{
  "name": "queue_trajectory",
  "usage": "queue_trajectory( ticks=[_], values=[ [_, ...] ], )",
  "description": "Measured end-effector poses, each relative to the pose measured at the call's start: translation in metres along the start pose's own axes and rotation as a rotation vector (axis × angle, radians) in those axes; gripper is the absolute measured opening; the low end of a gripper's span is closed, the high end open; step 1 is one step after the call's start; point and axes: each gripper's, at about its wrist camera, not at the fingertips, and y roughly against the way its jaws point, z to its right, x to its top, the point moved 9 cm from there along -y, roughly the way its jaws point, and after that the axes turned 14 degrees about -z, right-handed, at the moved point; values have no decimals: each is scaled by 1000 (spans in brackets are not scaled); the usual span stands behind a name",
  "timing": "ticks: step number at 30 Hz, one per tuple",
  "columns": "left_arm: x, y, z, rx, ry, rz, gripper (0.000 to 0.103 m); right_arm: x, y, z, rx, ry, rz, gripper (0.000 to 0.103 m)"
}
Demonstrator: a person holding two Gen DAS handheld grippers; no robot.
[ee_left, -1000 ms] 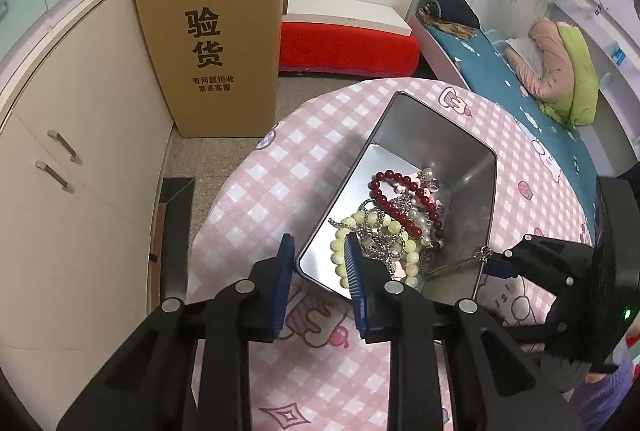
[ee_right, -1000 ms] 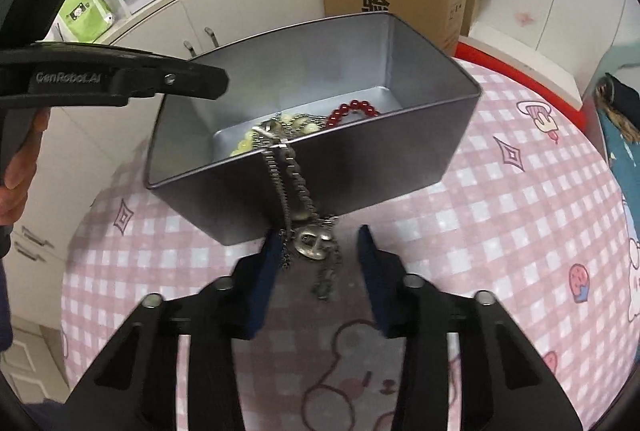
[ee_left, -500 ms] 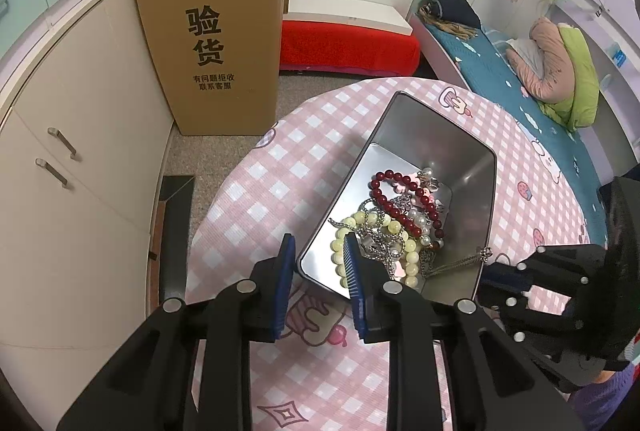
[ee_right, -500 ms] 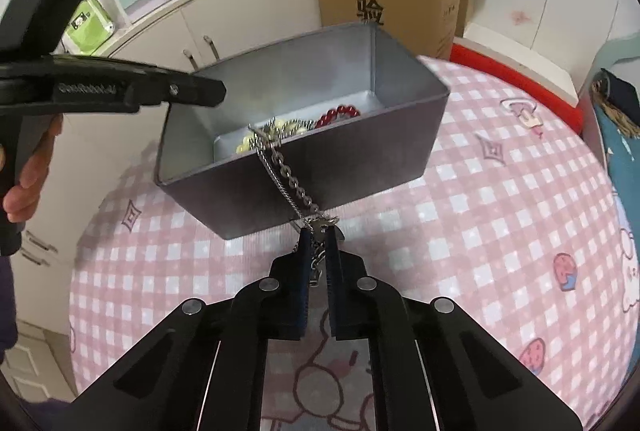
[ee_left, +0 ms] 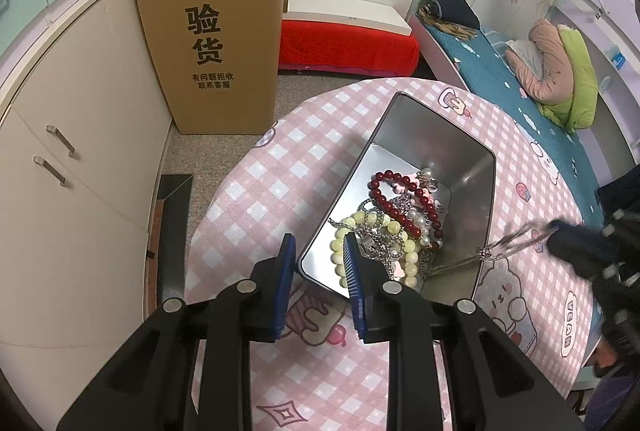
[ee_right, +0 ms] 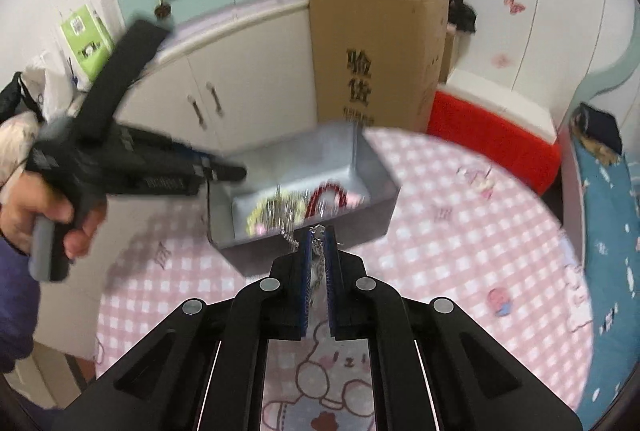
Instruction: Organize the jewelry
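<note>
Left wrist view: metal tin [ee_left: 472, 191] holds tangled beaded bracelets [ee_left: 394, 219].

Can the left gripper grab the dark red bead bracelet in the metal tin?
Probably not yet: the left gripper is clamped on the grey metal tin wall, so it must let go before reaching the dark red bead bracelet.

I see a brushed, matt metal tin [ee_left: 468, 167] on the table's [ee_left: 280, 175] pink checked cloth; inside lie glossy red beads [ee_left: 390, 177], creamy pearly beads [ee_left: 340, 245] and a shiny metal chain [ee_left: 460, 263].
</note>
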Motion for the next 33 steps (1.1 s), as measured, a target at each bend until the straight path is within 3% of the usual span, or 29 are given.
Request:
queue_trajectory(
  ticks=[12, 15, 19, 22, 28, 29, 31, 32, 33],
  values=[
    [0, 1, -1, -8, 0, 1, 22, 67, 83, -9, -44, 33, 183, 4],
    [-1, 1, -1, -6, -1, 0, 22, 81, 93, -14, -43, 45, 189, 4],
    [0, 2, -2, -14, 0, 0, 22, 77, 73, -15, -50, 47, 117, 4],
    [0, 2, -2, -15, -1, 1, 22, 46, 33, -14, -59, 69, -14, 4],
    [2, 2, -2, -9, -11, 0, 22, -20, -40, -1, -28, 25, -190, 9],
    [2, 2, -2, -10, -11, 1, 22, -26, -48, -1, -22, 19, -201, 11],
    [2, 2, -2, -8, -13, 0, 22, -34, -62, -2, 8, 9, -213, 31],
    [2, 1, -2, -8, -12, -1, 22, -34, -67, -3, -4, 7, -199, 57],
    [1, 1, -3, -7, -12, -2, 22, -34, -71, -3, -27, 15, -185, 65]
  ],
)
